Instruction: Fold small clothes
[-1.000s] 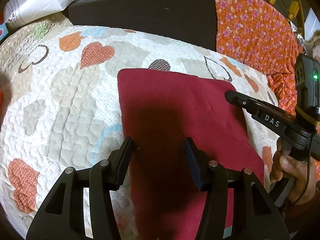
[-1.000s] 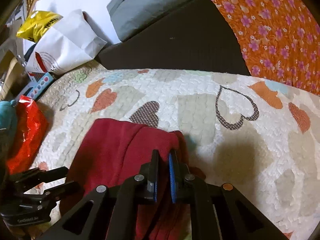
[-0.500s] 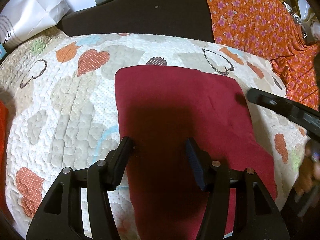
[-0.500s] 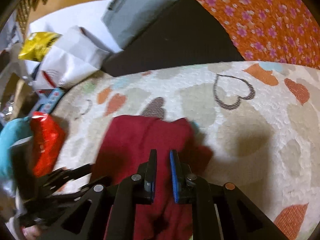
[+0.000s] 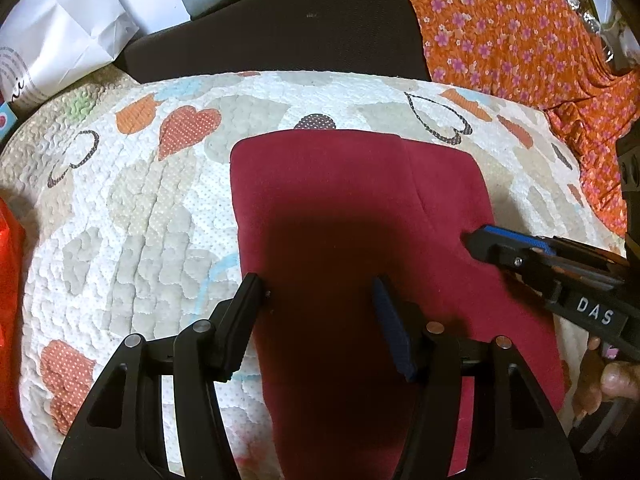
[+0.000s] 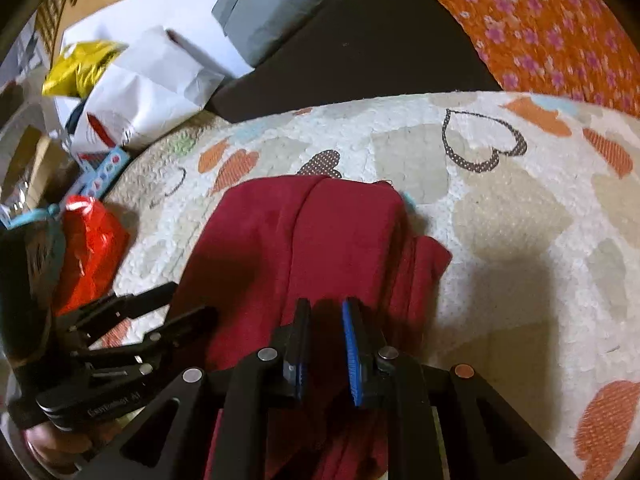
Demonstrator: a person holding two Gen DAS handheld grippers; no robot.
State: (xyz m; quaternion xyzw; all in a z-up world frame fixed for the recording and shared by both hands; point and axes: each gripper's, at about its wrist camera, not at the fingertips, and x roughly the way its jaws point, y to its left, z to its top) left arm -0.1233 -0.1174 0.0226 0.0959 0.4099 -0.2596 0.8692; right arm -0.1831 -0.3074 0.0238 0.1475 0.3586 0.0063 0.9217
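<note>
Fingers of the left hand-held gripper (image 5: 316, 300) stand wide apart above the dark red garment (image 5: 360, 216), which lies folded flat on the heart-print quilt (image 5: 120, 200); nothing sits between them. From the right edge of this left wrist view the right hand-held gripper (image 5: 474, 242) reaches in, its tip over the garment's right side, with part of the person's right hand (image 5: 600, 384) cut off at the frame's border.

Seen from the right wrist, the right hand-held gripper (image 6: 326, 320) has its pads narrowly apart over the garment (image 6: 304, 240), holding no cloth that I can make out. The left hand-held gripper (image 6: 180, 304) shows low at the left, blurred, over the garment's left edge. Shadow hides the cloth's near end.
</note>
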